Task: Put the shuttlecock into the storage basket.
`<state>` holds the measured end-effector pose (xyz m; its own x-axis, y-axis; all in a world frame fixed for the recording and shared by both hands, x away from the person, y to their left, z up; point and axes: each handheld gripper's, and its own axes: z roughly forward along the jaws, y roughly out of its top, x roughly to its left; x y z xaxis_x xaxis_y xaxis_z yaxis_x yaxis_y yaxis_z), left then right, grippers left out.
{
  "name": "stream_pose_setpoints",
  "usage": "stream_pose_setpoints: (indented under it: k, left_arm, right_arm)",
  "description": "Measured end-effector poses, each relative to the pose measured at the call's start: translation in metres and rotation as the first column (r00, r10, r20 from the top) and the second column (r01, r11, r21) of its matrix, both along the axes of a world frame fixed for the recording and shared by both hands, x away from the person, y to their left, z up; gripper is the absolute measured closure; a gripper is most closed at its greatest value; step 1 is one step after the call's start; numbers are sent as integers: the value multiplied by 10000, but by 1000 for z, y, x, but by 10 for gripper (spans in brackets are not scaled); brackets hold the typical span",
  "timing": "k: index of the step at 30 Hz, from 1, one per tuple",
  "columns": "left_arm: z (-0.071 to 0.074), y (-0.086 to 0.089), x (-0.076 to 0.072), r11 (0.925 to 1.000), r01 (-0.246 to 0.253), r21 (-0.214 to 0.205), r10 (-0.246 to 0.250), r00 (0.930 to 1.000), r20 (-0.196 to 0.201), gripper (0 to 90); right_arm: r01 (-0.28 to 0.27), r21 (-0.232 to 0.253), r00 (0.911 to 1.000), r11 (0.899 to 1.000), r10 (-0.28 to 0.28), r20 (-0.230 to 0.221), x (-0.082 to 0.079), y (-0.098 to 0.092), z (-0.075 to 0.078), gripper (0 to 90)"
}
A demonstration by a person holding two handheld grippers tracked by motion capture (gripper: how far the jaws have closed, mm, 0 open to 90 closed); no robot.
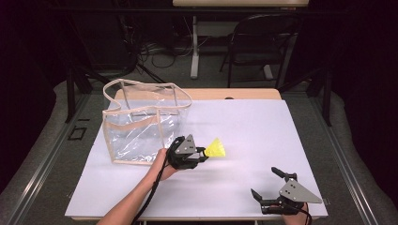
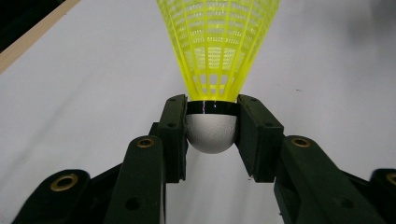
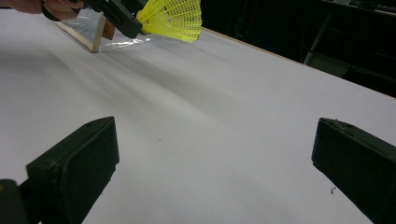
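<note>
Two jaws clamp shuttlecock (image 2: pixel 212 70) cork, clear bag (image 1: pixel 143 123) overhead

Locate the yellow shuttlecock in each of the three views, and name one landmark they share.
High view: the shuttlecock is at centre, in the left gripper, right of the clear bag.
Left gripper view: top centre, white cork clamped between the jaws.
Right gripper view: top edge, left of centre, skirt fanning right.
Shared landmark: the white tabletop.
</note>
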<state>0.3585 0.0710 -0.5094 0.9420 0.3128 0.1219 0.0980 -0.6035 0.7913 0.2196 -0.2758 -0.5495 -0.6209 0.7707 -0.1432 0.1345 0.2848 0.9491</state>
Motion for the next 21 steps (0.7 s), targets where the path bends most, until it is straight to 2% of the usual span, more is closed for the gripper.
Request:
stream_pose_setpoints:
  k: [21]
  left_arm:
    - [17, 18, 13, 9968, -776, -178, 780, 9967, 210, 651]
  right_arm:
    - [17, -42, 10000, 10000, -17, -16, 0, 0, 0, 3]
